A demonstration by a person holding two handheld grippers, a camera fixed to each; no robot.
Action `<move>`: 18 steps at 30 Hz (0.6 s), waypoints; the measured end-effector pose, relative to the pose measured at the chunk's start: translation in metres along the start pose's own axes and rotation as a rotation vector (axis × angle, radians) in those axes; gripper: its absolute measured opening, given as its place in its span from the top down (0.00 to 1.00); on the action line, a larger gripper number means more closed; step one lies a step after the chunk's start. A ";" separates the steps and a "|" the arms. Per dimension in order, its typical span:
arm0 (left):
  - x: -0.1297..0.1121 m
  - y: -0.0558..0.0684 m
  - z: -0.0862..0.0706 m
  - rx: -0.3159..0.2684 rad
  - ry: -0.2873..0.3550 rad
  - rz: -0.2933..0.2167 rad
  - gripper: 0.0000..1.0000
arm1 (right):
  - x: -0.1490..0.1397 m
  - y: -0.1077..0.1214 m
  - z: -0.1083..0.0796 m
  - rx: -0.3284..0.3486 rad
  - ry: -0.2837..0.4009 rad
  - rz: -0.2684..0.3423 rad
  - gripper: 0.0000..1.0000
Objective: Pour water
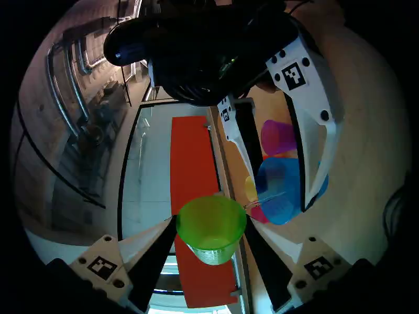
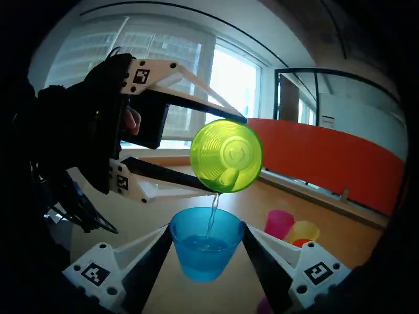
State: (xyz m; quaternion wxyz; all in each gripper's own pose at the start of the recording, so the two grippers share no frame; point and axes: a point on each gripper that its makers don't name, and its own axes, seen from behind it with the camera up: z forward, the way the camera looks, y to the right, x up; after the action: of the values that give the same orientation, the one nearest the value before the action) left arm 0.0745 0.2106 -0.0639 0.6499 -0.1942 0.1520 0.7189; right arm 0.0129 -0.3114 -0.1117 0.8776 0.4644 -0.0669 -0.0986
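Water [image 2: 212, 209] streams from green cup [image 2: 226, 156] clenched in left claw [image 1: 210, 220] into blue cup [image 2: 206, 251] clenched in right claw [image 2: 207, 230].

I see a wooden table [image 2: 335, 214]; a pink cup [image 2: 277, 222] and a yellow cup [image 2: 305, 230] stand on it, just beside each other.

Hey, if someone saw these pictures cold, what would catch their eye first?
A bright green cup, tipped over in the left tongs mid-frame in the right gripper view, sends a thin stream of water into a blue cup held by the right tongs just below. To the right, a pink cup and a yellow cup sit on the table.
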 end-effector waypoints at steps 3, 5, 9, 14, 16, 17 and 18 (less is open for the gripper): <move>0.001 0.001 0.000 0.000 0.001 0.003 0.12 | 0.000 0.000 0.000 0.000 0.000 -0.001 0.06; 0.002 0.000 -0.001 0.000 0.001 0.007 0.12 | 0.000 0.001 0.000 0.000 0.000 -0.001 0.06; 0.002 0.000 -0.002 0.001 -0.002 0.022 0.12 | 0.000 0.001 0.000 0.000 0.001 0.001 0.06; 0.002 0.000 -0.003 0.002 -0.004 0.034 0.12 | -0.001 0.001 0.000 -0.001 0.001 0.001 0.06; 0.002 0.000 -0.004 0.002 -0.005 0.034 0.12 | -0.001 0.001 0.000 -0.001 0.001 0.000 0.06; 0.002 0.000 -0.004 0.002 -0.005 0.034 0.12 | -0.001 0.001 0.000 -0.001 0.001 0.000 0.06; 0.002 0.001 -0.004 0.002 -0.005 0.034 0.12 | -0.001 0.001 0.000 -0.001 0.001 0.000 0.06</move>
State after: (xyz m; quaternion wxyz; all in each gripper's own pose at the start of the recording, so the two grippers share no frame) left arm 0.0740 0.2103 -0.0688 0.6383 -0.1892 0.1545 0.7300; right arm 0.0124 -0.3102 -0.1111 0.8777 0.4642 -0.0665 -0.0986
